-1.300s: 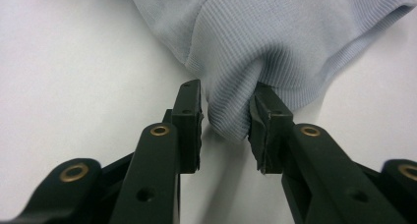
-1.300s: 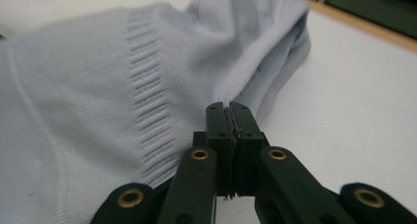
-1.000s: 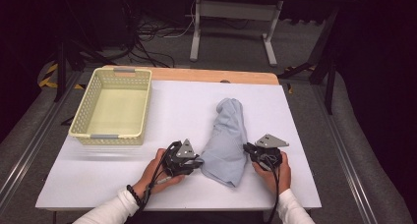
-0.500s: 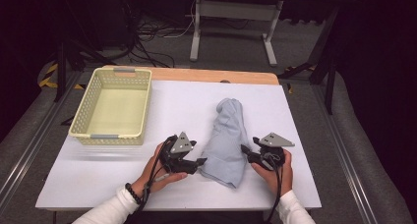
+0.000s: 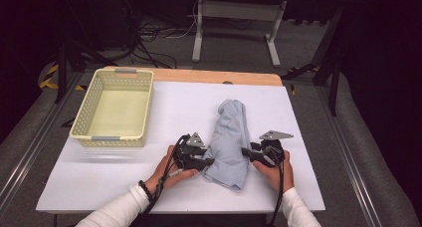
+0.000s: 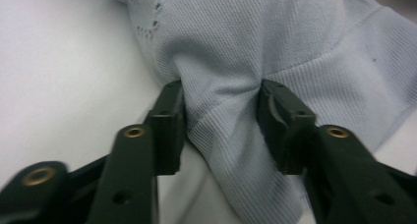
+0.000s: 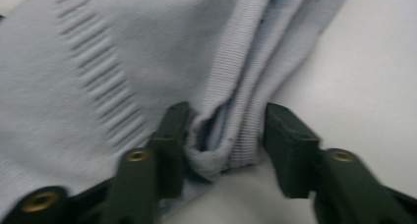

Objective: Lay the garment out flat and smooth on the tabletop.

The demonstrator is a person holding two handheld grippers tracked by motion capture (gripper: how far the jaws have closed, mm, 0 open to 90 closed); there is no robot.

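Both hands have slid slightly toward the near end of the cloth (image 5: 229, 140) since the earlier frames, and both sets of jaws have just been closing on its edges. That pale blue cloth lies bunched lengthways on the white table (image 5: 308, 132), right of the basket (image 5: 114, 105).

In its own view the left gripper (image 6: 221, 121) stands partly open with a raised fold of ribbed fabric between its jaws; both pads touch the fold and crease it at each side, so it has a light pinch on the cloth. The right gripper (image 7: 223, 135) is also partly open around the rolled hem. One pad presses the hem, while the other stands a little clear, so I judge nothing is gripped there yet.

To do this step well, I would finish closing both grippers before lifting, take the whole thickness of each edge rather than the top layer, and raise the two sides together so the cloth spreads evenly.

From the high view the jaw tips are hidden against the fabric at the left gripper (image 5: 208, 161) and right gripper (image 5: 246, 152). What kind of garment it is, and how many layers each fold holds, cannot be made out; the right gripper view is blurred.
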